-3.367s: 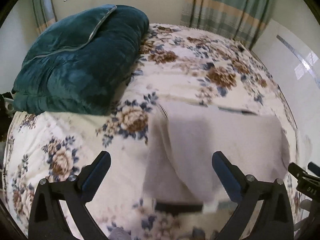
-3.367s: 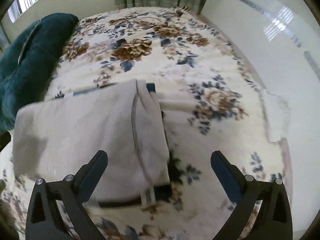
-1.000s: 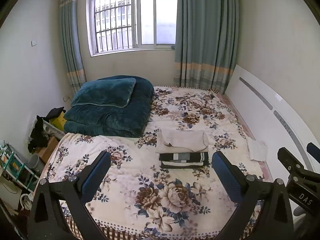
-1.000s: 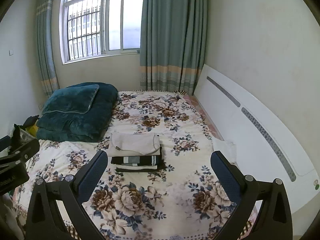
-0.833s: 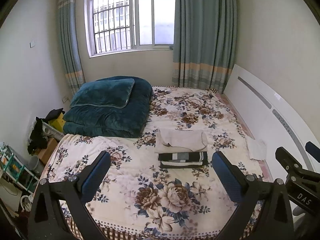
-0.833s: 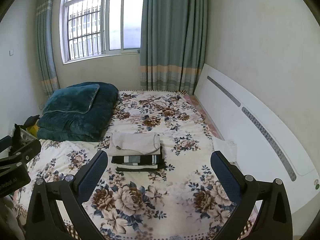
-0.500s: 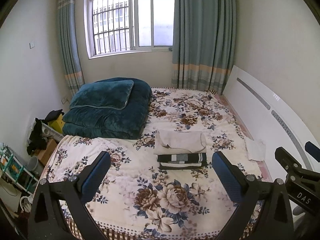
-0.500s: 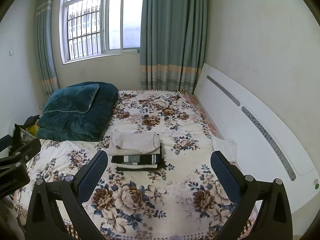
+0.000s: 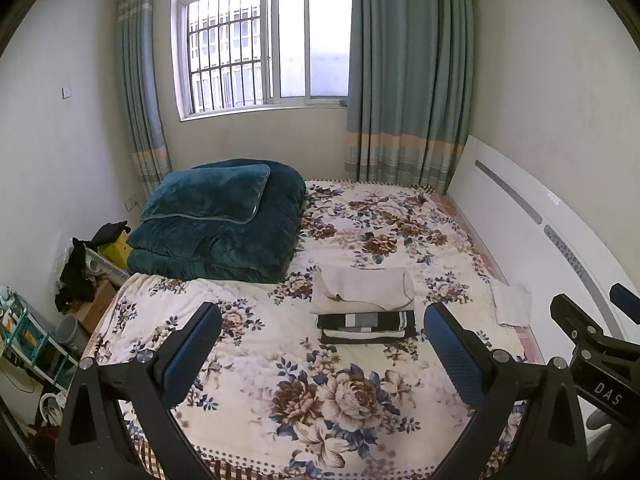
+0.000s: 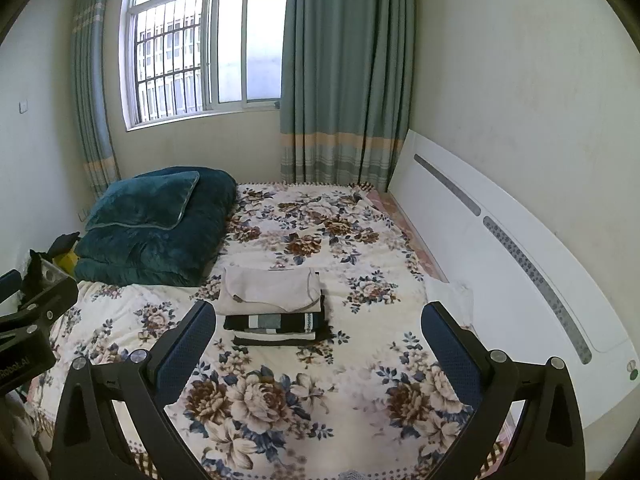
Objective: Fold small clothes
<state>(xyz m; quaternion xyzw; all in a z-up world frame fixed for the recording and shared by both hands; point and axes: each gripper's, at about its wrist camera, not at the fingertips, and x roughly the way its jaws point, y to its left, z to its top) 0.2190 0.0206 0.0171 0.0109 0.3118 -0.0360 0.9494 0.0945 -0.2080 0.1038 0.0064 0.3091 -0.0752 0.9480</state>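
Note:
A stack of folded clothes lies in the middle of the floral bed. A beige garment is on top, over dark striped ones. The stack also shows in the right wrist view, beige over striped. My left gripper is open and empty, held far back from the bed, off the foot edge. My right gripper is open and empty too, beside it. Each gripper shows at the edge of the other's view.
A folded teal quilt with a pillow sits at the bed's far left. A white cloth lies at the right edge by the white headboard. Boxes, a bin and a shelf crowd the floor on the left.
Since 3.4 s ago both grippers pulled well back from the beige garment, leaving it on the stack. Over the last second the views have barely shifted.

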